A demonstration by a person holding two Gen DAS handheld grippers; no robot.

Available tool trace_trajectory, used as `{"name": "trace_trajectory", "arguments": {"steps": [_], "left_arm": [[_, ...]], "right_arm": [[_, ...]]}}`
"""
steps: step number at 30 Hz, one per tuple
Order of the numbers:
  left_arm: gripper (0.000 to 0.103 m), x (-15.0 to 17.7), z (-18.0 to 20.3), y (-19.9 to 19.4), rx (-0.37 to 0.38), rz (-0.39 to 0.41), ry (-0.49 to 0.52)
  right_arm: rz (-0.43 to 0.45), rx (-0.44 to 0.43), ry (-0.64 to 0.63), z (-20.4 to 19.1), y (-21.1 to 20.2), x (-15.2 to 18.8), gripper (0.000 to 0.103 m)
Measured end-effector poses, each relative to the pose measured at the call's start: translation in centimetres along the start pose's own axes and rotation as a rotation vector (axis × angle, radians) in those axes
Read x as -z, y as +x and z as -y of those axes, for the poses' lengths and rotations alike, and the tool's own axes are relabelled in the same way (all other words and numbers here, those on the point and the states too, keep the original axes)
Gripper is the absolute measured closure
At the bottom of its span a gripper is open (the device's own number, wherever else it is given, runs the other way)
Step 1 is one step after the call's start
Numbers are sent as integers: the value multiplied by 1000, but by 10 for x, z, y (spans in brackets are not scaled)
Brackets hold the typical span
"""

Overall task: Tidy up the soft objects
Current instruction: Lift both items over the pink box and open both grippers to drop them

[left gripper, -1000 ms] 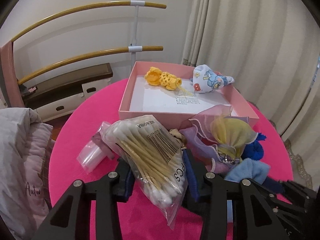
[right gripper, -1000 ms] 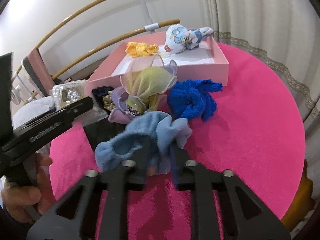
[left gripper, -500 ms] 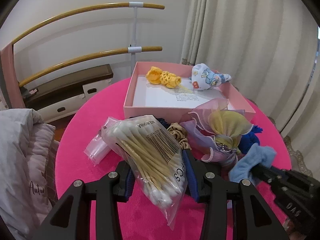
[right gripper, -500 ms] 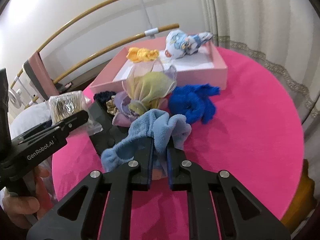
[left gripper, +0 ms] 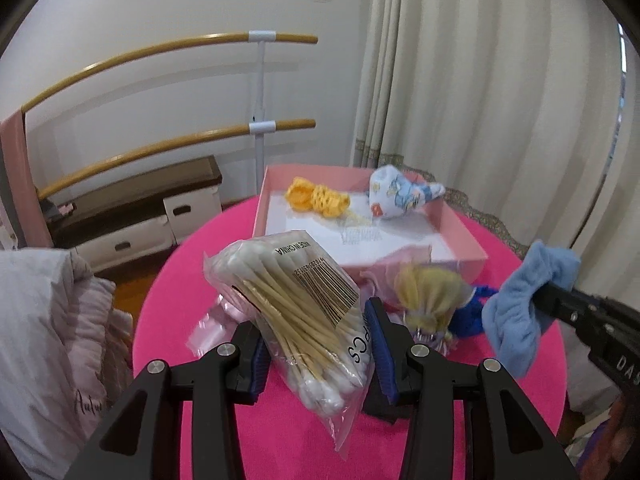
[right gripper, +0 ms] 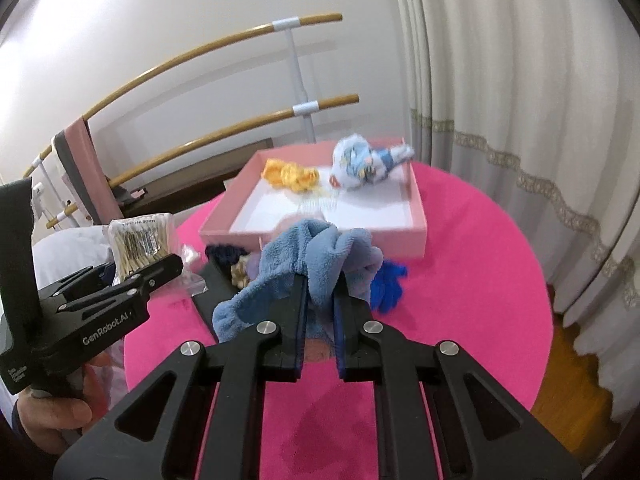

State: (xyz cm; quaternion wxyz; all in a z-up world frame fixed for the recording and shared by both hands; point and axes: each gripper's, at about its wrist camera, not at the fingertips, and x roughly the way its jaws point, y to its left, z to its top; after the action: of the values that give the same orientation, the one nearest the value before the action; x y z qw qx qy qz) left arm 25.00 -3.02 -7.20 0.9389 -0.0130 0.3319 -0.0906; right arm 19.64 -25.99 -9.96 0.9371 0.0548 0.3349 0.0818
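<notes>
Both grippers now sit higher above the round pink table (right gripper: 480,280) than a second ago, each carrying its load clear of the cloth. A second ago the right gripper (right gripper: 320,300) stood open around the light blue terry scrunchie (right gripper: 320,248) as it lay on the table; now its jaws are clamped tight on a fold of it, and the scrunchie hangs lifted in front of the pink box (right gripper: 416,216). The left gripper (left gripper: 316,344) has kept its hold: its blue pads (left gripper: 260,356) press the sides of the clear bag of cotton swabs (left gripper: 304,304), which has come up off the table with it. Both tools point forward and slant downward toward the box. A hand (right gripper: 60,412) grips the left tool's handle at the lower left of the right wrist view. Left on the table before the box are the sheer yellow and lilac scrunchie (left gripper: 428,296) and the royal blue one (right gripper: 388,284); inside the box lie a yellow crochet piece (left gripper: 320,200) and a printed cloth bundle (left gripper: 400,196).
</notes>
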Motion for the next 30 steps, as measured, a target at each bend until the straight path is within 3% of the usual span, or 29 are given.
{"name": "trace_trajectory", "arguments": {"steps": [9,17,30], "left_arm": [[63,-65,10,3,-9,69,28],[63,-119,8,44,-17,67,29],[63,-161,12,140,-5,-50,18]], "right_arm": [[64,13,-56,2,7,-79,92],[22,31,-59,10,55,-130,92],[-125,50,-37,33,137,-138,92]]}}
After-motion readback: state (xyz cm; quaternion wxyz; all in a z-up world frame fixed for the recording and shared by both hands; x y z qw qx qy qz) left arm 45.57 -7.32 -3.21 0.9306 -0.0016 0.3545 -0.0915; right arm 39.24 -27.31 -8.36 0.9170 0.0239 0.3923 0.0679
